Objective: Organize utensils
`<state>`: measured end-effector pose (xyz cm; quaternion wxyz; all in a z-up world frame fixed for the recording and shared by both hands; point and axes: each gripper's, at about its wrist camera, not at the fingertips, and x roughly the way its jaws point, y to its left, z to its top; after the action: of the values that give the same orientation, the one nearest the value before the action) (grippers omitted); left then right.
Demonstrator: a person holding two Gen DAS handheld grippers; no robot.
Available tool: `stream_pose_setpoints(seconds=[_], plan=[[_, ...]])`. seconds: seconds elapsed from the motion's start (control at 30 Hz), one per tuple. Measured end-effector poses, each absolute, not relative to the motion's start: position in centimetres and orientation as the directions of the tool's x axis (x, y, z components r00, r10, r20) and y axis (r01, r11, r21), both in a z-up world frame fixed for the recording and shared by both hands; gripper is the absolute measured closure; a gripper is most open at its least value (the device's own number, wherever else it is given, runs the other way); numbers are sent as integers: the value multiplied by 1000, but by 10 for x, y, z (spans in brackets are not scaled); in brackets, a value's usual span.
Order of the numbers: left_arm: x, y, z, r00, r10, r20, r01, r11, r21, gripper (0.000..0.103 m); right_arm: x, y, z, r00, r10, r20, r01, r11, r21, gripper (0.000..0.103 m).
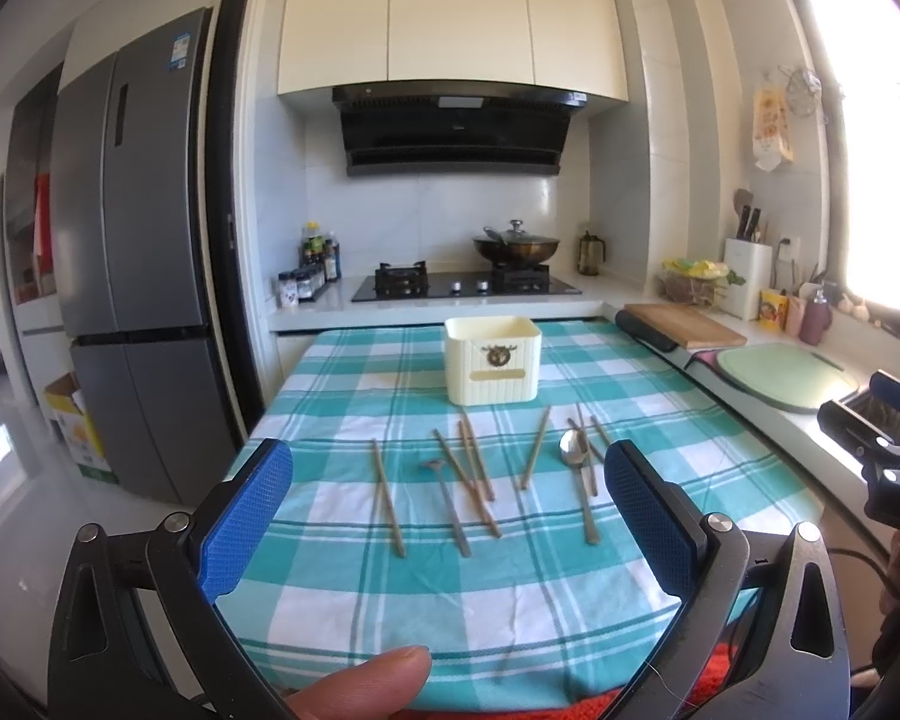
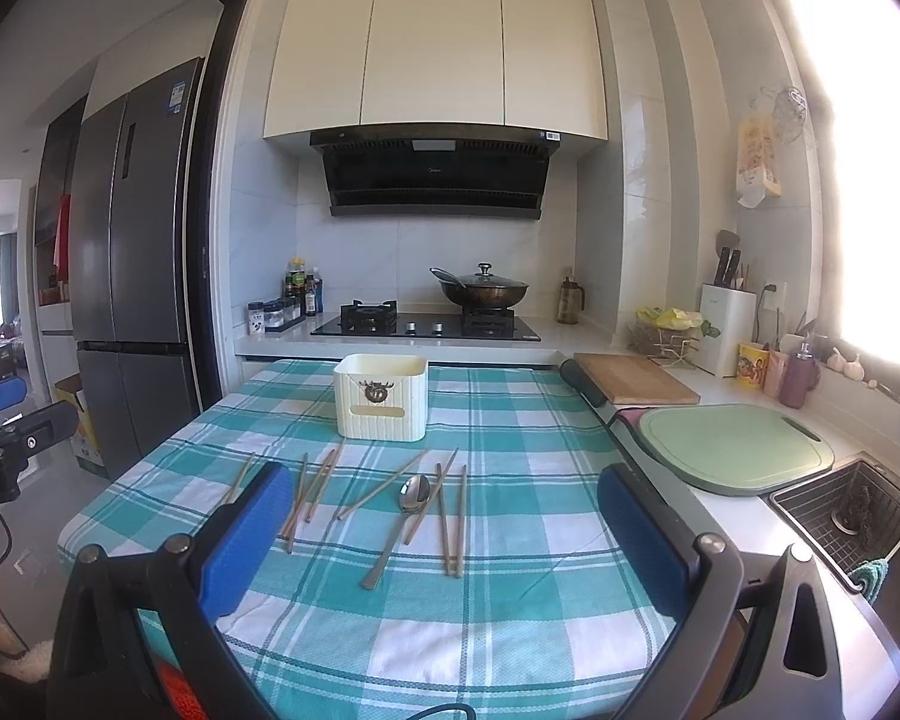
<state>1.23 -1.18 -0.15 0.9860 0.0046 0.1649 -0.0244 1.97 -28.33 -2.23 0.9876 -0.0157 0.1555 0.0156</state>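
Chopsticks point(image 1: 386, 497) lie mid-cloth, clear of tablecloth point(image 1: 570, 612) edges.

Home kitchen: gas stove point(image 1: 463, 285), range hood point(image 1: 453, 129), fridge point(image 1: 132, 252).

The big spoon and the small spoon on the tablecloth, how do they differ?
The big spoon has a broad shiny oval bowl; the small spoon has a tiny dark one. The big spoon lies among crossed chopsticks to the right; the small spoon lies left of centre, beside another pair. Both lie flat on the checked tablecloth, handles toward the cameras.
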Motion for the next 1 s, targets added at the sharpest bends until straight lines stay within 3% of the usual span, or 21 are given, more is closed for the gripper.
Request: stream_pose_setpoints(seconds=[1.0], plan=[[26,-20,-3,937,-49,-346,59,998,18,0,32,-289,-23,945,15,-327,-20,1000,-13,0]])
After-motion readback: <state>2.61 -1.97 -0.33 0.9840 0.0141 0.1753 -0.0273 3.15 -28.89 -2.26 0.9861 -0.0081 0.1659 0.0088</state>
